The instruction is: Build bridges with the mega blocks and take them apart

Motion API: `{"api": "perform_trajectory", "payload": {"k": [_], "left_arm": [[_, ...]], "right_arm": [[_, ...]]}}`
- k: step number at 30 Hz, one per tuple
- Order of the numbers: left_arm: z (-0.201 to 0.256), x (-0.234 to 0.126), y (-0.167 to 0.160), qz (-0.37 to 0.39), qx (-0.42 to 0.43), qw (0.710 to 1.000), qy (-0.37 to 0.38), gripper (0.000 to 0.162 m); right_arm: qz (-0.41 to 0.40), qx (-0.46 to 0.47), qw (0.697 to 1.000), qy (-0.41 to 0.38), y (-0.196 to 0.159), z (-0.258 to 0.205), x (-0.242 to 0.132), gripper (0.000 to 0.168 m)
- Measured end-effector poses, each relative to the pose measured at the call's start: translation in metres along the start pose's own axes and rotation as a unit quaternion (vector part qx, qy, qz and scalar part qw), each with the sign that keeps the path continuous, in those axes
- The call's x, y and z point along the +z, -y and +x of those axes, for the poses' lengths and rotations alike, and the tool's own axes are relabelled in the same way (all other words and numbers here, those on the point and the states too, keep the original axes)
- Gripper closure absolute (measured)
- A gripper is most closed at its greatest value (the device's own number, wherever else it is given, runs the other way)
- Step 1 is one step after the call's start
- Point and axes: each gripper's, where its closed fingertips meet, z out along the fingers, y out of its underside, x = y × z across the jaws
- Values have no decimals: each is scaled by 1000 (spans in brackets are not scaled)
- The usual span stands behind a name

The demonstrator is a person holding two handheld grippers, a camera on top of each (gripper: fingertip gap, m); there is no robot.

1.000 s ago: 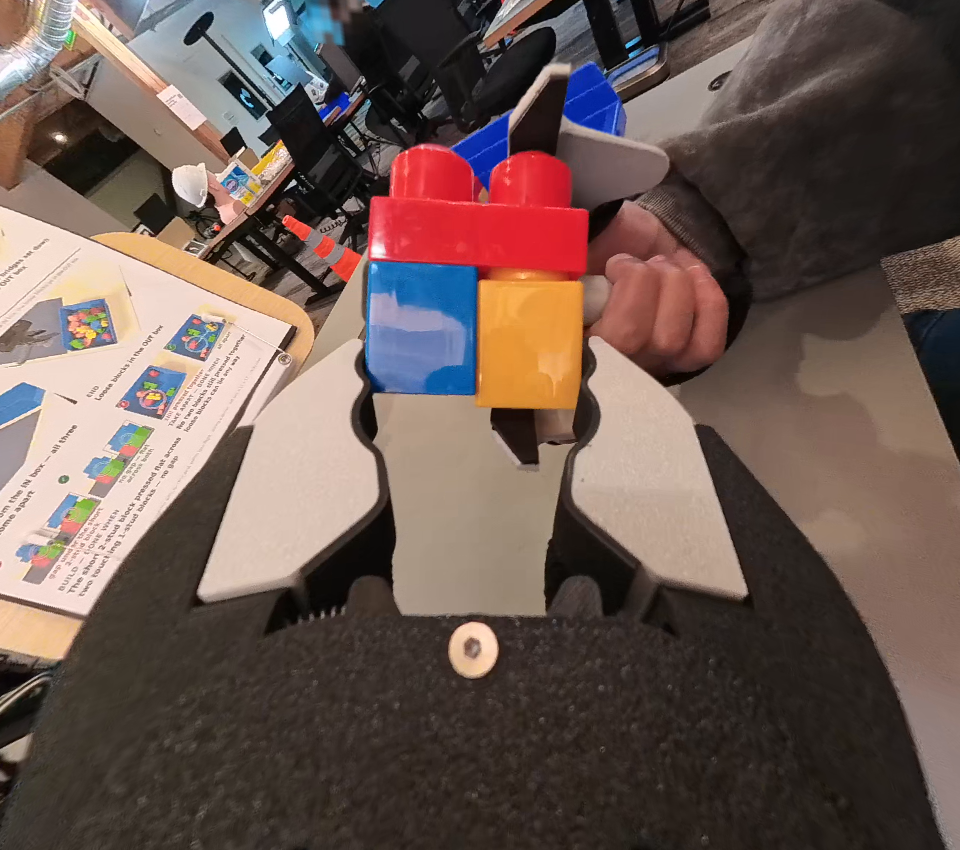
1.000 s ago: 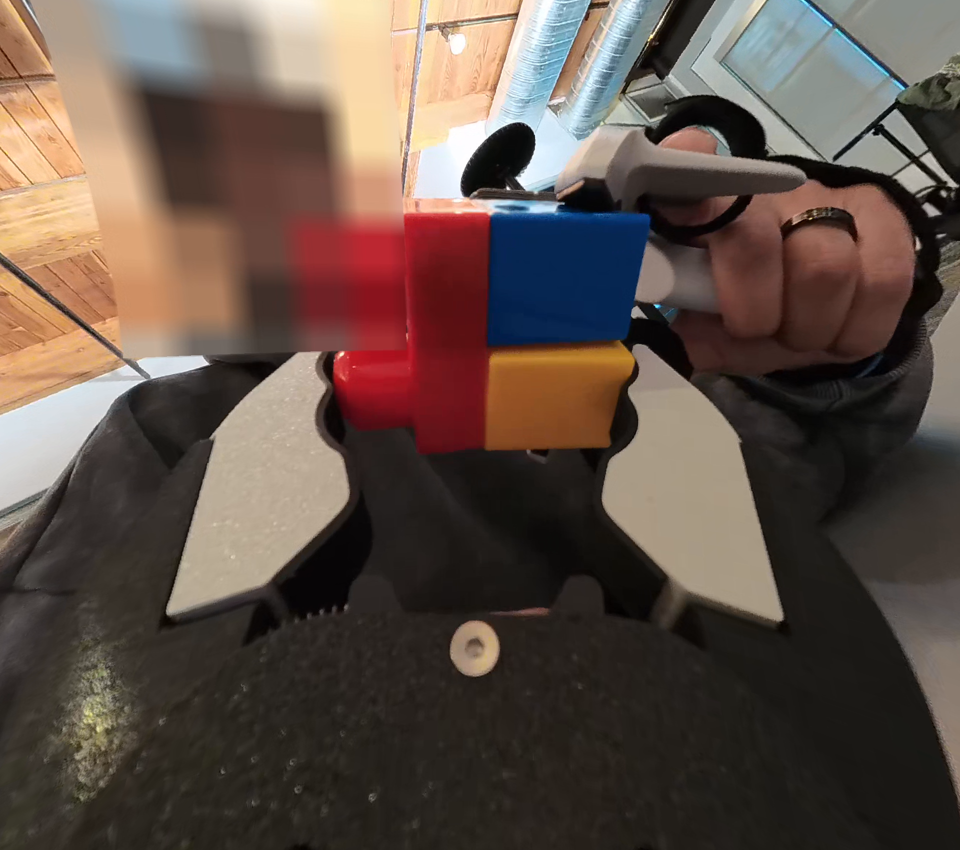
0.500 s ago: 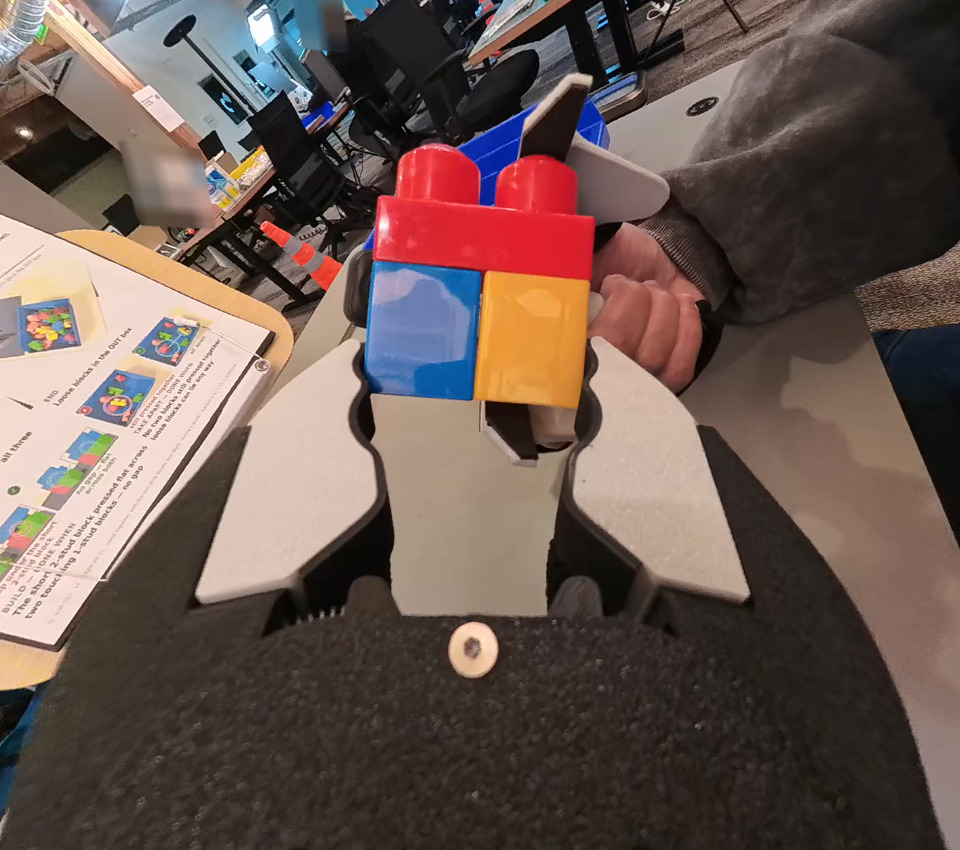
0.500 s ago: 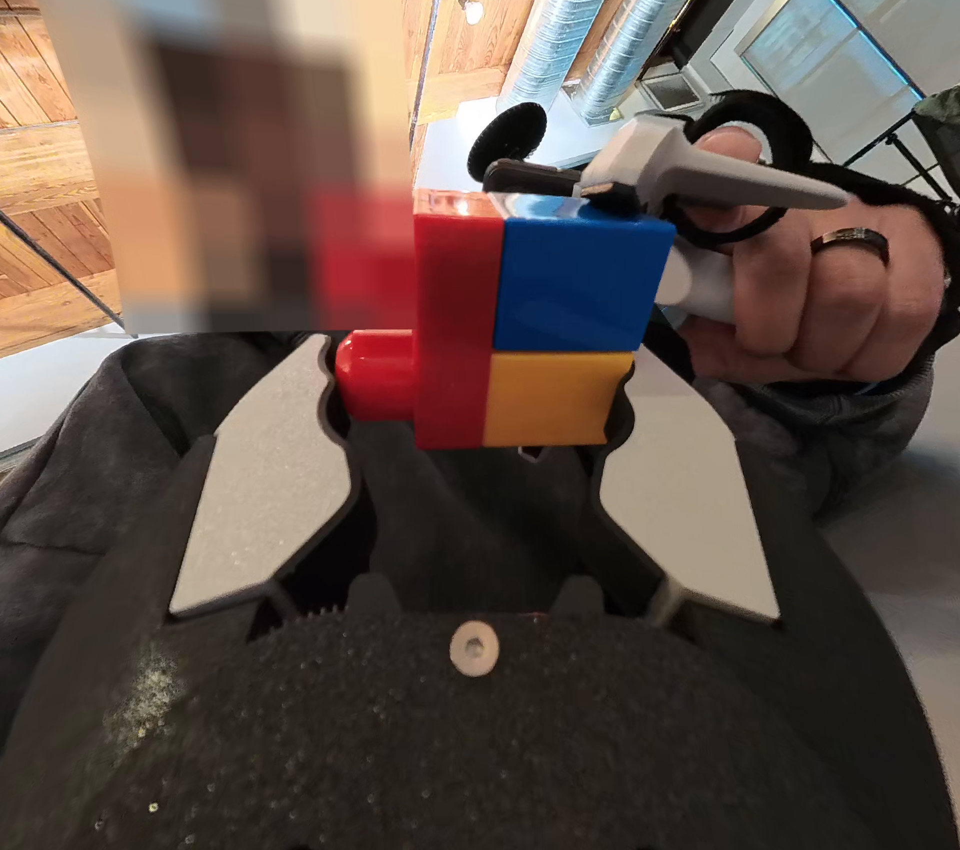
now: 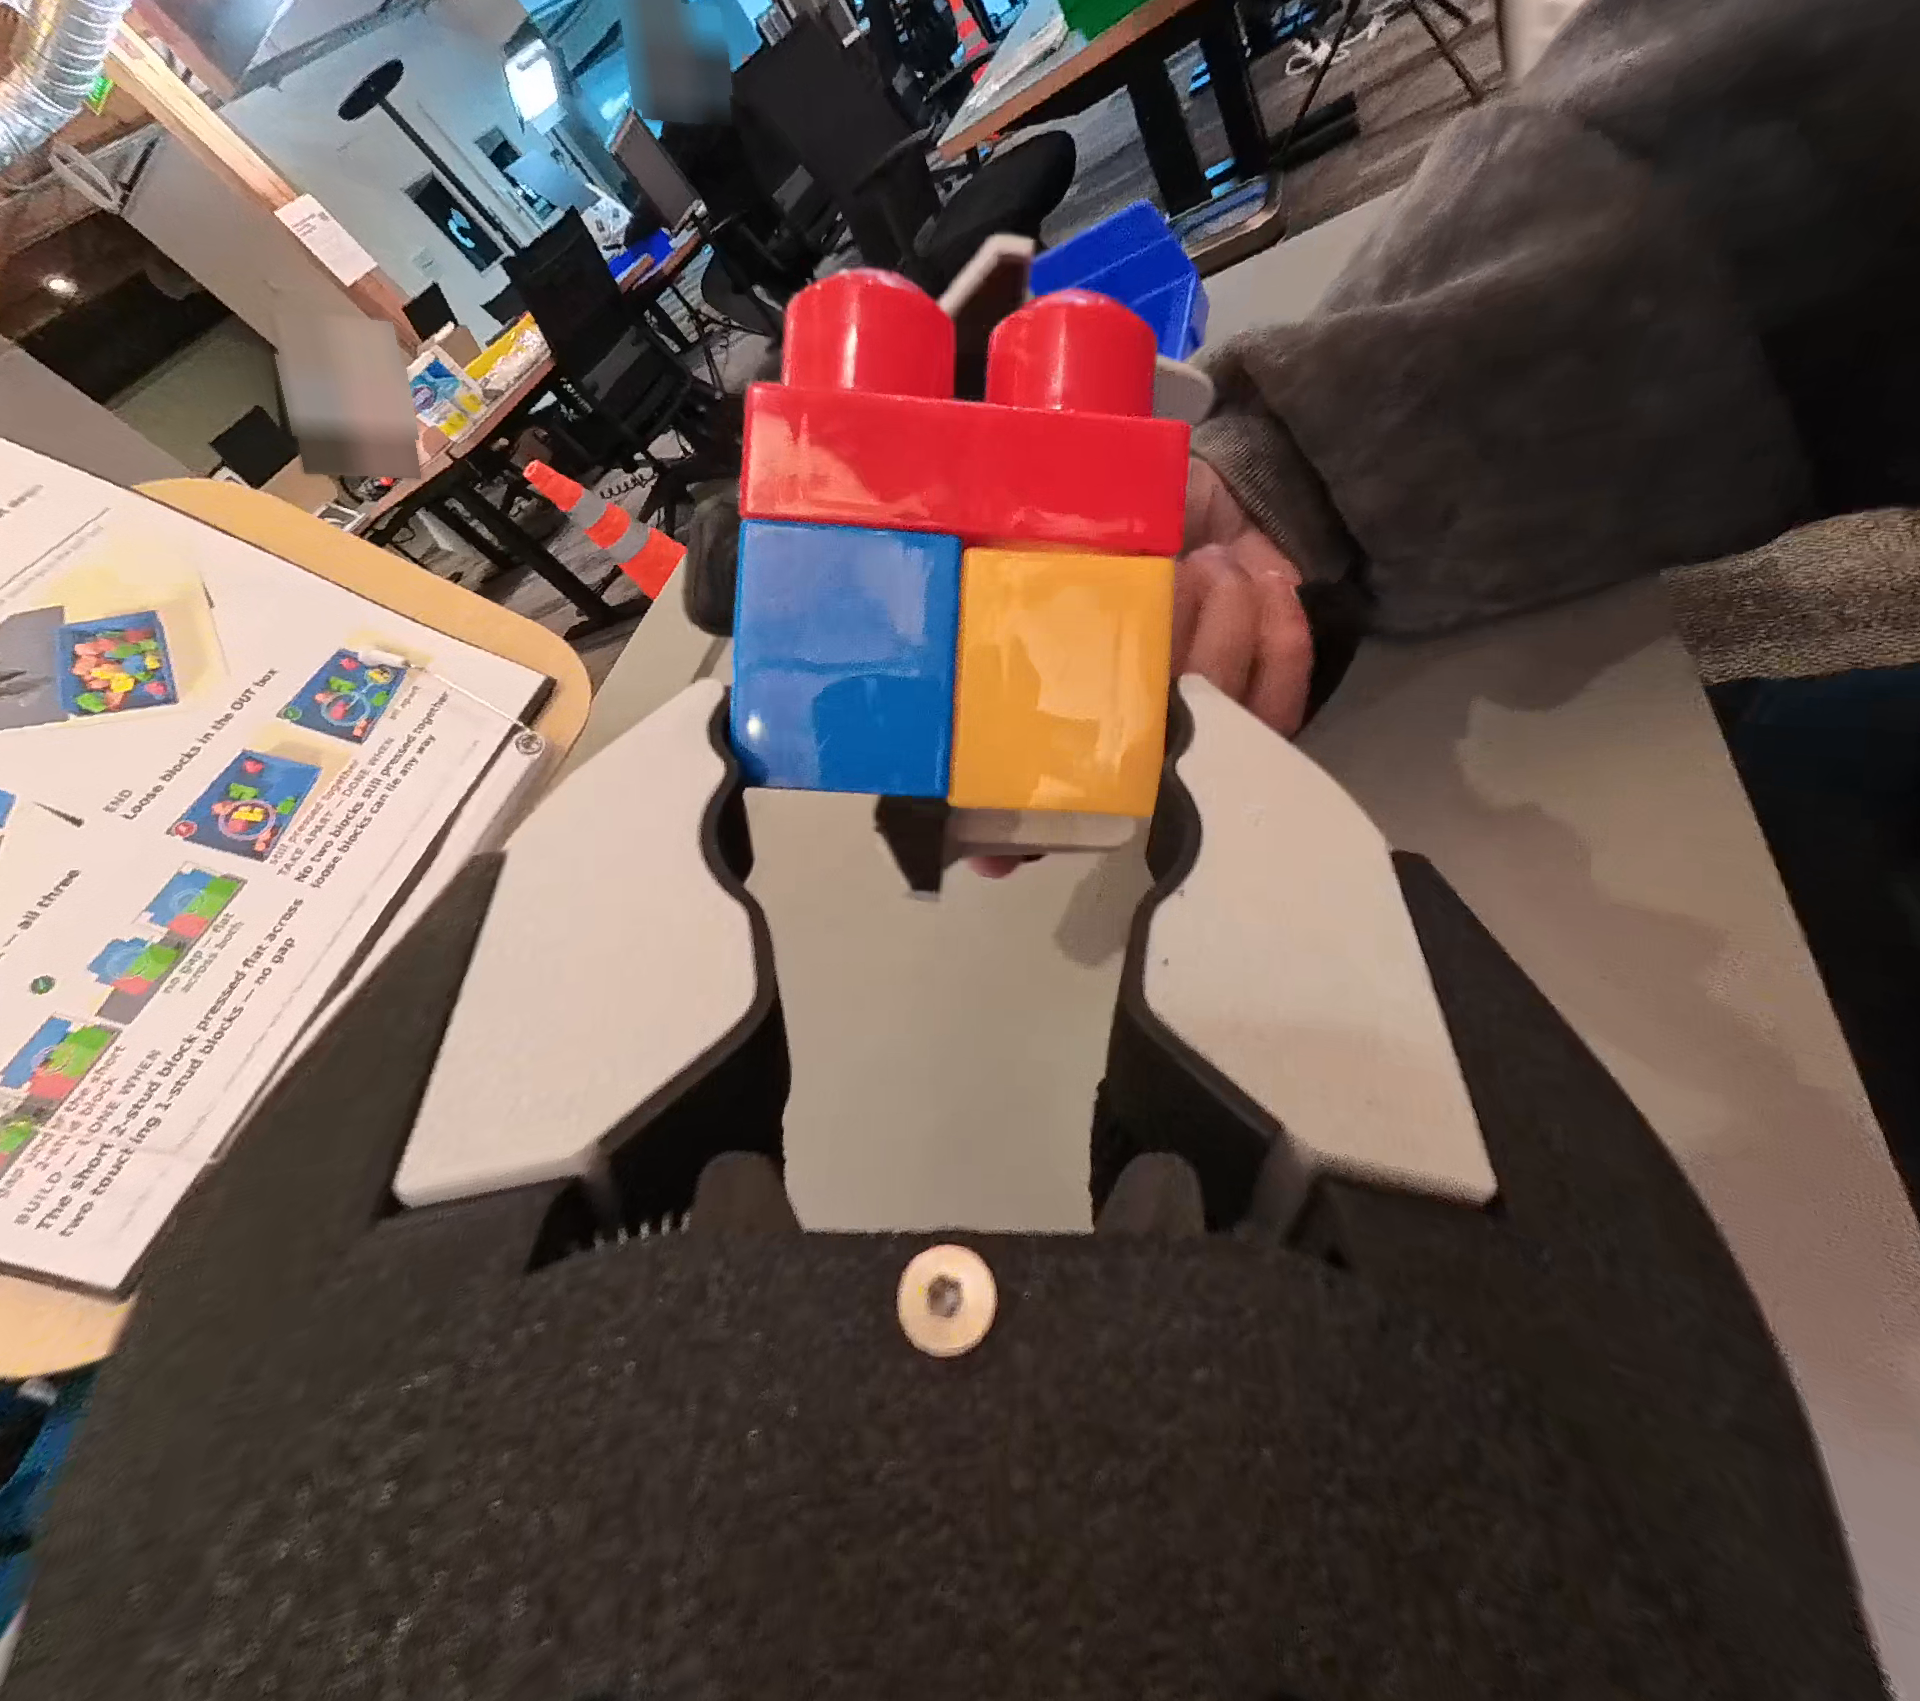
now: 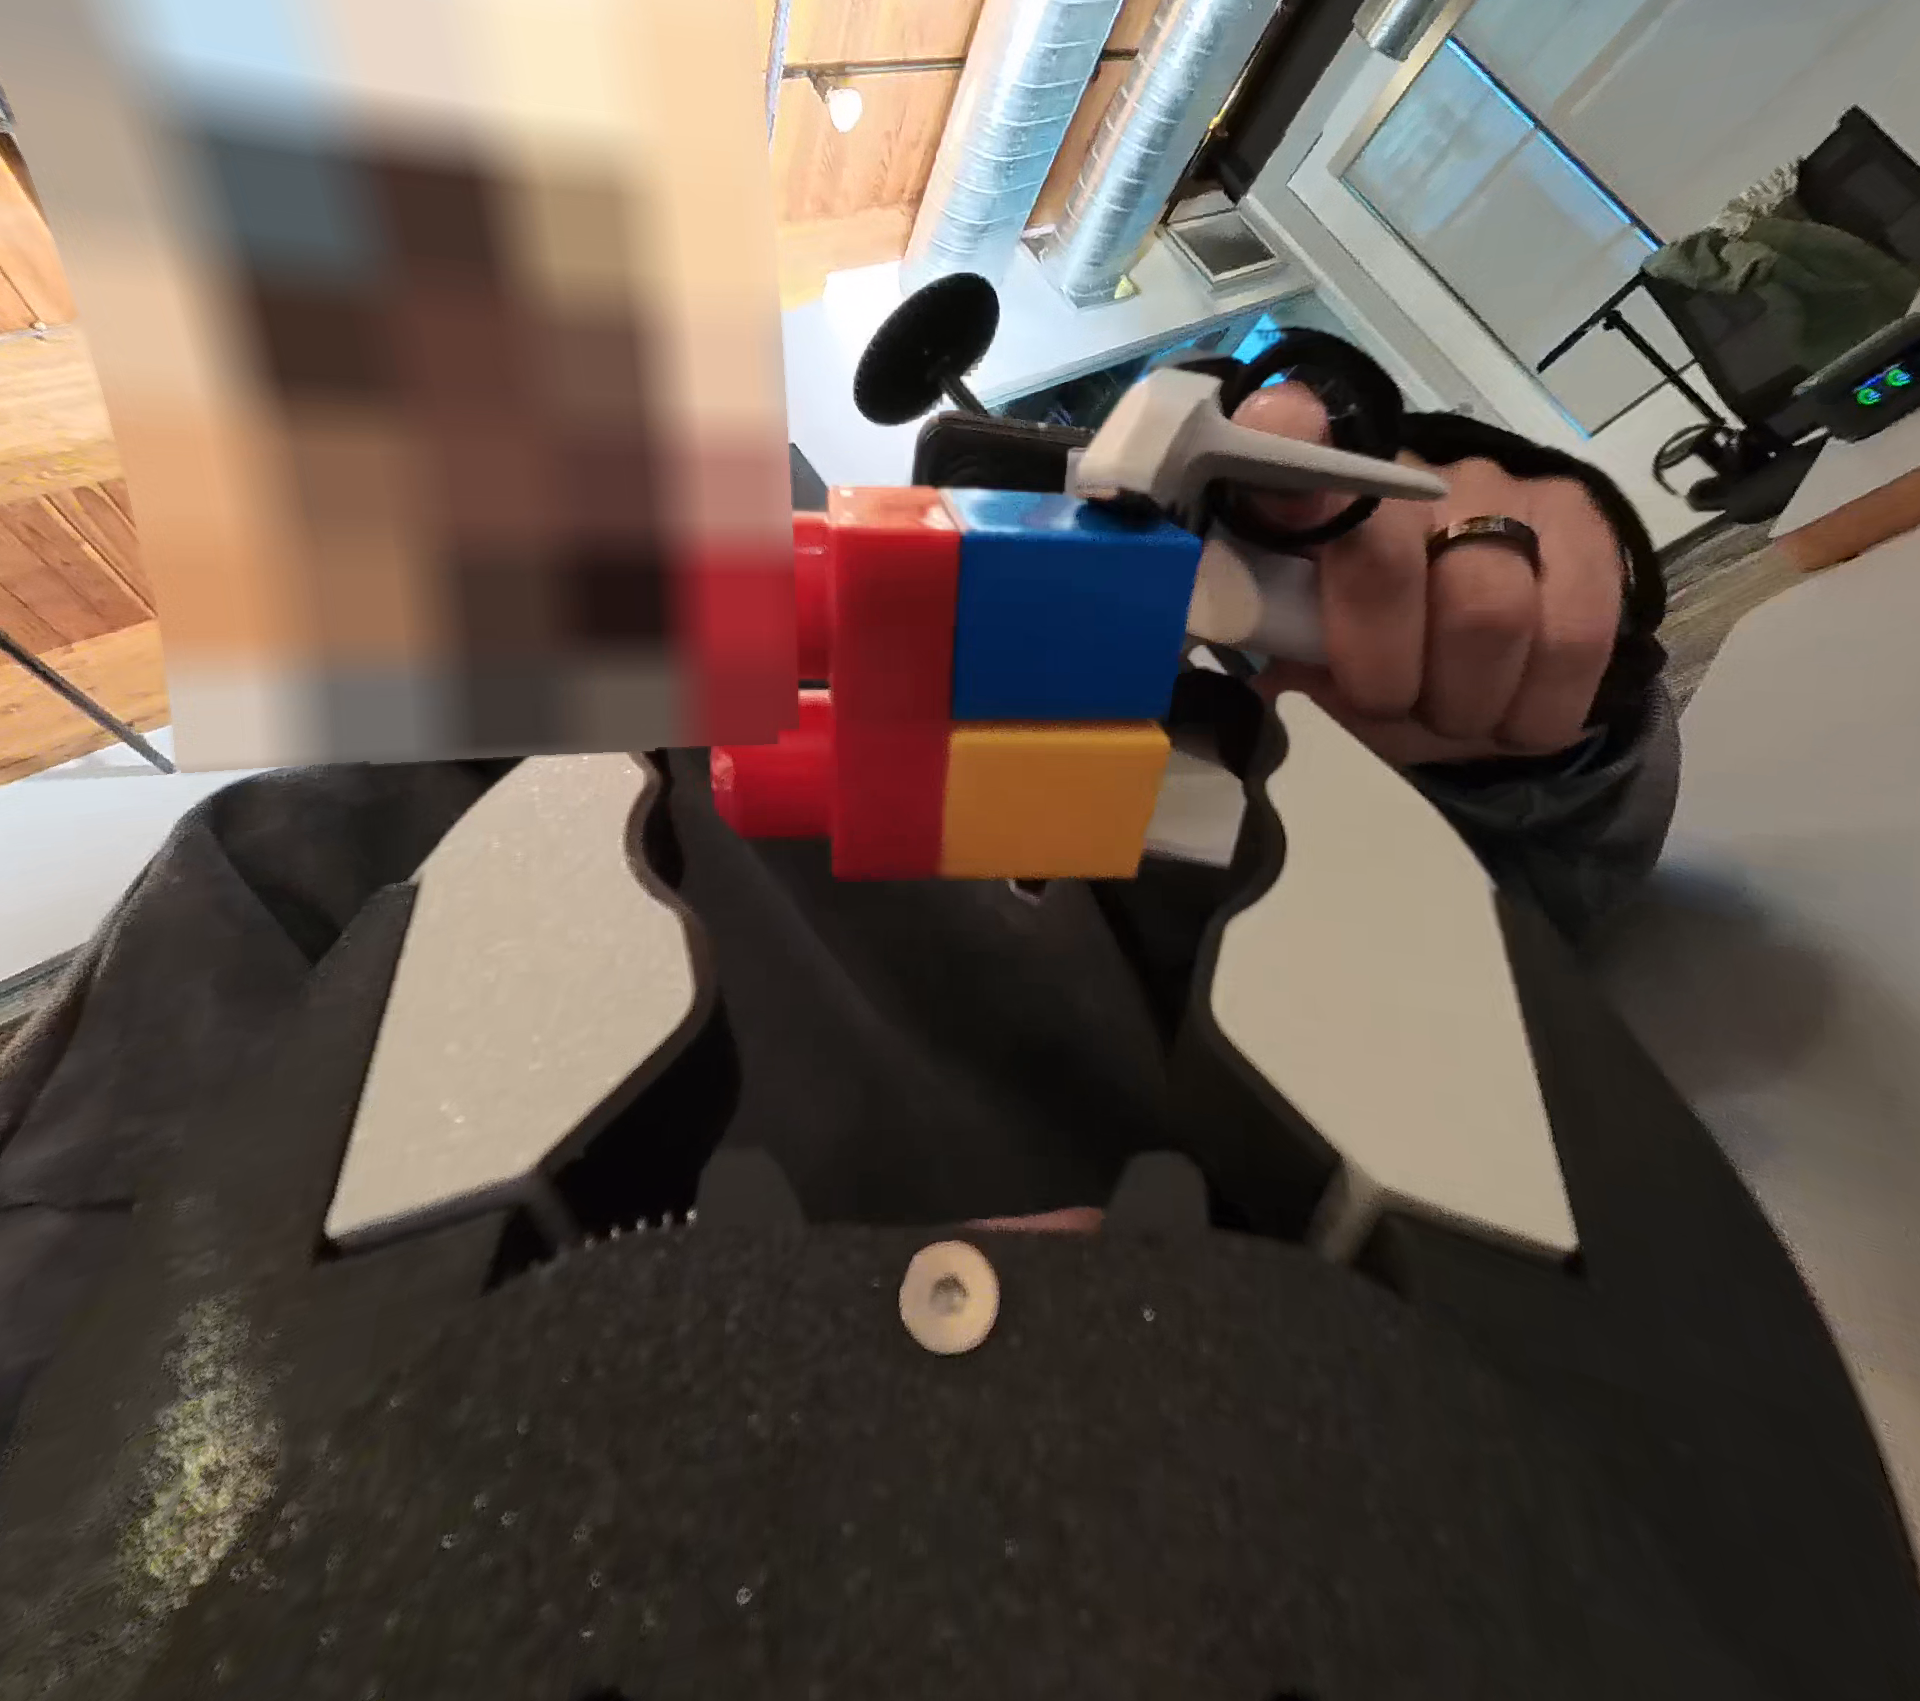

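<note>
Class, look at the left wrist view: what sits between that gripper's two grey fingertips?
The blue square plastic block and the yellow square plastic block, side by side under the red two-stud block, fill the gap between the left gripper fingertips.

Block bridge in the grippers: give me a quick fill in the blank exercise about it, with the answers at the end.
The red block has ___ studs.
Under it, beside the blue block, sits a ___ block.
The left gripper is shut on these two lower blocks, and in its view the printed sheet lies to their ___.
Missing words: two; yellow; left.
</note>
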Motion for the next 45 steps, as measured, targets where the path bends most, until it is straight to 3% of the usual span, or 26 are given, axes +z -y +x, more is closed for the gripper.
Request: {"api": "perform_trajectory", "payload": {"k": [5,20,26,31,36,40,43,45], "left_arm": [[8,10,-13,-24,7,1000,-9,87],[8,16,-11,-32,24,999,1,87],[6,12,-15,-31,17,999,9,87],[-1,5,-16,-30,8,999,18,87],[-9,1,-31,-57,12,997,45,87],[-11,3,-49,-85,18,994,61,87],[-7,6,-54,-97,35,993,66,87],[-5,8,-53,-96,47,992,72,87]], "right_arm": [[-34,1,999,-2,-8,3,8,73],[-34,-12,999,28,-8,-3,3,74],[-28,0,999,-26,-5,4,6,73],[-15,-26,991,-132,5,8,-9,67],[-29,-118,940,-318,17,4,-23,68],[-75,-197,840,-500,21,2,-34,76],[-97,-187,799,-564,13,6,-30,84],[-90,-155,794,-580,7,13,-28,91]]}}
